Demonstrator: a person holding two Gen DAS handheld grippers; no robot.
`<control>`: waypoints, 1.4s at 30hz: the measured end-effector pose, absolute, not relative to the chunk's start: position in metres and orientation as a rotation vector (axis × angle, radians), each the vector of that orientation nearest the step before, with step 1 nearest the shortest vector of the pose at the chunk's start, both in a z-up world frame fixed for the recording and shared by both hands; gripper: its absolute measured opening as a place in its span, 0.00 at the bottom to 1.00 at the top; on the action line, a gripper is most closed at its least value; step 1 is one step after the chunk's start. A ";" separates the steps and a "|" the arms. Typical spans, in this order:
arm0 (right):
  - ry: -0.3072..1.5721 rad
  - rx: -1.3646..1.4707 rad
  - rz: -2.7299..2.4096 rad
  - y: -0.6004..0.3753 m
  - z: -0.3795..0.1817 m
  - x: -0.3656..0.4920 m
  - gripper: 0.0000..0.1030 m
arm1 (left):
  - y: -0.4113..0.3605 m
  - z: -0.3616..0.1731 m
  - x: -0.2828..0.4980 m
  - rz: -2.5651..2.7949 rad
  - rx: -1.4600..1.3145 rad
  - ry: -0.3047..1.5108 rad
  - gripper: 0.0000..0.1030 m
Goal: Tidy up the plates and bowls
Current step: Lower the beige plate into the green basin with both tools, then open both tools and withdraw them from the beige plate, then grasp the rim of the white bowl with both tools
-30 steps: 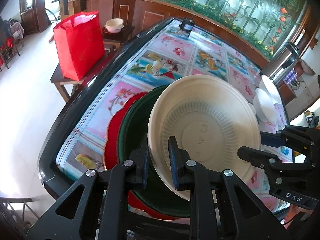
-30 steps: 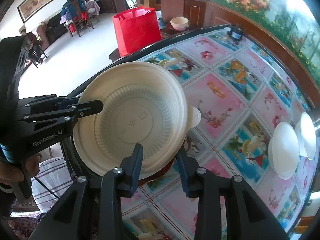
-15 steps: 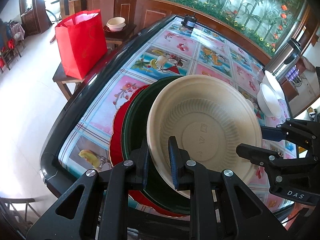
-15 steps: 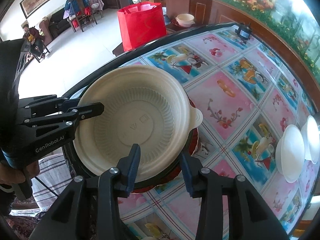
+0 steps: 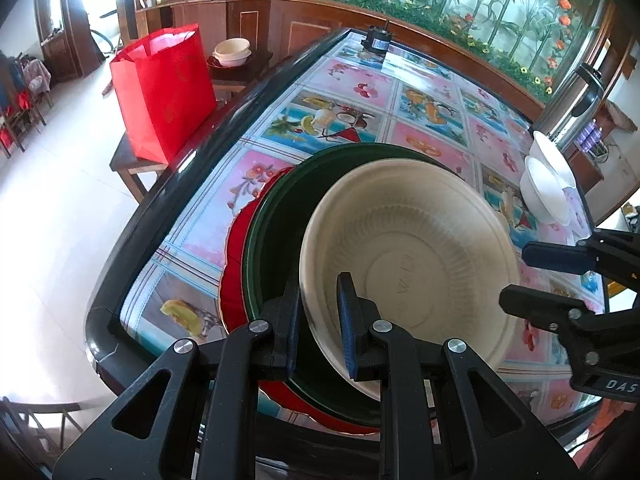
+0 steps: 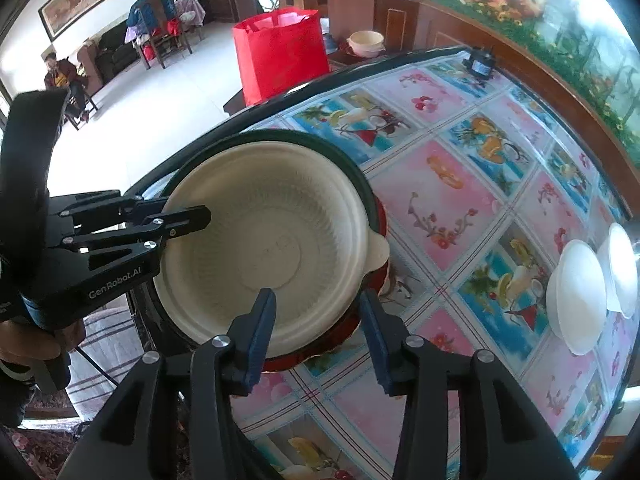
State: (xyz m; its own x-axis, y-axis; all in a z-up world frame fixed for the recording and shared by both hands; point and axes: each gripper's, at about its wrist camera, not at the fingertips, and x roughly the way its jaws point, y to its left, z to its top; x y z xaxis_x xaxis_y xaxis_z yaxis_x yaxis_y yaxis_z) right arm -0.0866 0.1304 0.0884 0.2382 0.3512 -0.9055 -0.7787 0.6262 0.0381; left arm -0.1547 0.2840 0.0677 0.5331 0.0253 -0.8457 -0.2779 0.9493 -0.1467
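The round cream pulp-fibre bowl is being held by its near rim in the closed left gripper, nested over the dark green plate. The right gripper, just opening, is being kept astride the opposite rim, pads clear.

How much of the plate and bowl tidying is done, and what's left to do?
Done: a red plate lies on the table with a dark green bowl on it. In hand: the left gripper pinches the rim of the cream bowl, which sits in the green one; the right gripper has just been opening, its jaws astride the rim, pads off it. Left: two white bowls wait further along the table.
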 end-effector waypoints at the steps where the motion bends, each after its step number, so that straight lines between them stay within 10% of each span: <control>1: 1.069 -0.469 0.814 0.129 0.089 -0.086 0.44 | 0.283 0.068 -0.155 0.192 -0.262 0.989 0.17; 8: 1.065 -0.400 0.819 0.118 0.084 -0.085 0.54 | 0.279 0.070 -0.157 0.255 -0.200 0.935 0.21; 21: 1.007 -0.131 0.765 0.069 0.084 -0.095 0.77 | 0.249 0.091 -0.163 0.254 -0.194 0.771 0.60; 42: 0.999 0.183 0.317 -0.115 0.083 -0.066 0.79 | 0.118 0.098 -0.107 -0.061 -0.068 0.733 0.60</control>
State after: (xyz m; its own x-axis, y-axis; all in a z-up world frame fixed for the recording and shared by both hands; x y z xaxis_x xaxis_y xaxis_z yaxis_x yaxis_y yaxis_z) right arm -0.0655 -0.1146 0.0830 0.5004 0.3433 -0.7949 -0.1769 0.9392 0.2942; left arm -0.1074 0.1179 0.0975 0.7419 -0.0788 -0.6658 0.0315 0.9961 -0.0828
